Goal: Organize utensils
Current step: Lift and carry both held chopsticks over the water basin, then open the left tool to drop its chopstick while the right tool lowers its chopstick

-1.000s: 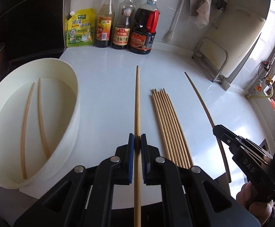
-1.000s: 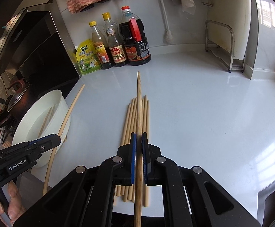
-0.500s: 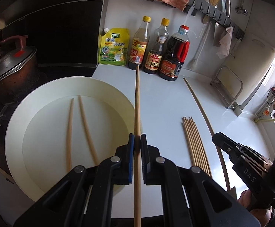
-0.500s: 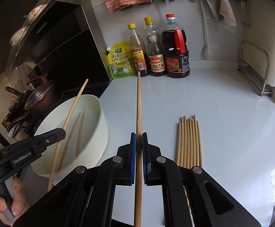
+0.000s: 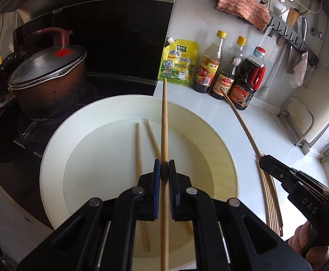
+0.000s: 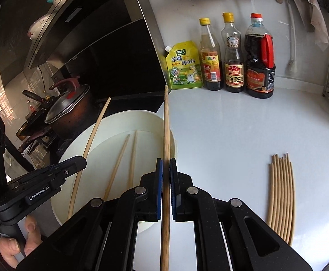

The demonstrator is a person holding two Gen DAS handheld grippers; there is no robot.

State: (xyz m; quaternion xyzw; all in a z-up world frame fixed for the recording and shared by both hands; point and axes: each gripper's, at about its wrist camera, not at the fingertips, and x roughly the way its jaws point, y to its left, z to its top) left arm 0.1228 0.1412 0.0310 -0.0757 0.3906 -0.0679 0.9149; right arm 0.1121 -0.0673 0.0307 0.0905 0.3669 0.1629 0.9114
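Observation:
My left gripper [image 5: 164, 167] is shut on a wooden chopstick [image 5: 164, 122], held over the white round basin [image 5: 51, 158]. Two chopsticks [image 5: 138, 149] lie on the basin's floor. In the left wrist view my right gripper [image 5: 262, 159] hangs over the basin's right rim with its own chopstick [image 5: 241, 117]. The right wrist view shows my right gripper [image 6: 166, 166] shut on that chopstick [image 6: 166, 124], above the basin's [image 6: 123, 117] right edge. My left gripper [image 6: 84, 160] appears there at the left, holding its chopstick [image 6: 92, 135] over the basin. A row of several chopsticks [image 6: 280, 189] lies on the white counter.
A yellow pouch [image 5: 179, 62] and three sauce bottles [image 5: 230, 67] stand against the back wall. A lidded brown pot [image 5: 46, 79] sits on the stove left of the basin. A metal rack [image 5: 300, 122] stands at the right. Hands [image 6: 17, 239] grip the handles.
Both grippers have moved left with their chopsticks, from over the counter's chopstick row to above the basin. The row now lies off to the right.

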